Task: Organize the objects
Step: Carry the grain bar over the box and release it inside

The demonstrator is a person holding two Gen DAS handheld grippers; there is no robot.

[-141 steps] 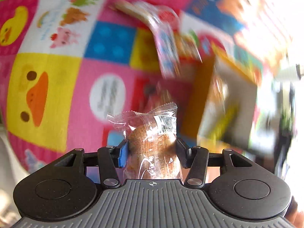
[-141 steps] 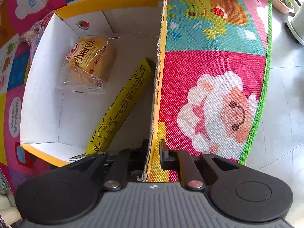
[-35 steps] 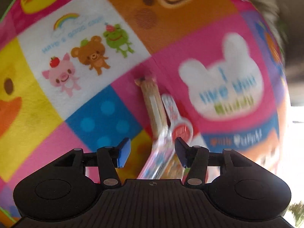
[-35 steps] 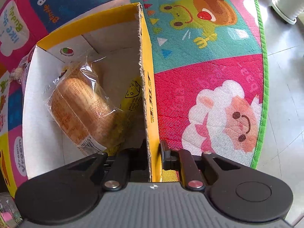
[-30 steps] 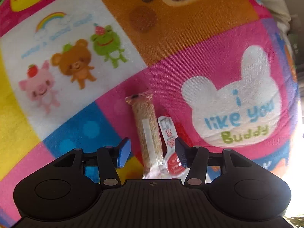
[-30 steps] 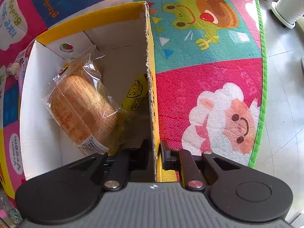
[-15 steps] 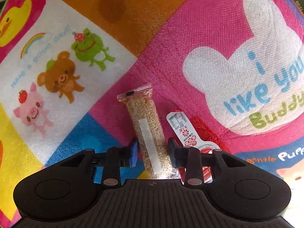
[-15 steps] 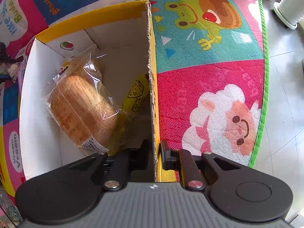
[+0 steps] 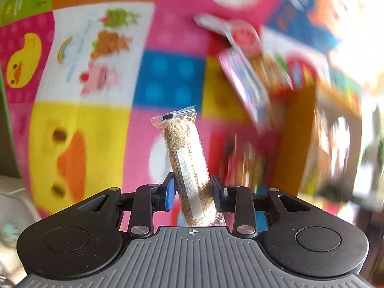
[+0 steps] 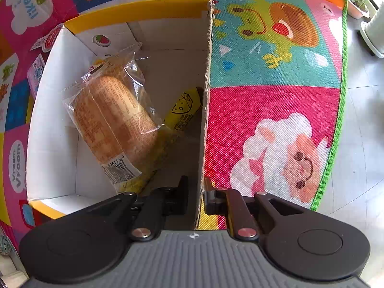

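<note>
My left gripper [image 9: 193,188] is shut on a clear-wrapped grain bar [image 9: 186,158] and holds it upright above the mat. My right gripper [image 10: 195,190] is shut on the right wall of a yellow-rimmed cardboard box [image 10: 206,91]. Inside the box lie a wrapped bread loaf [image 10: 112,120] and a yellow stick pack [image 10: 182,110] against the right wall. In the left wrist view the box [image 9: 333,144] is blurred at the right.
Several flat snack packets [image 9: 244,72] lie on the colourful play mat [image 9: 84,76] beyond the held bar; two show beside the box's left wall [image 10: 39,72]. The mat's green edge [image 10: 338,110] meets grey floor tiles at the right.
My left gripper closed on the grain bar, lifted it off the mat and swung toward the box. The right gripper kept its hold on the box wall.
</note>
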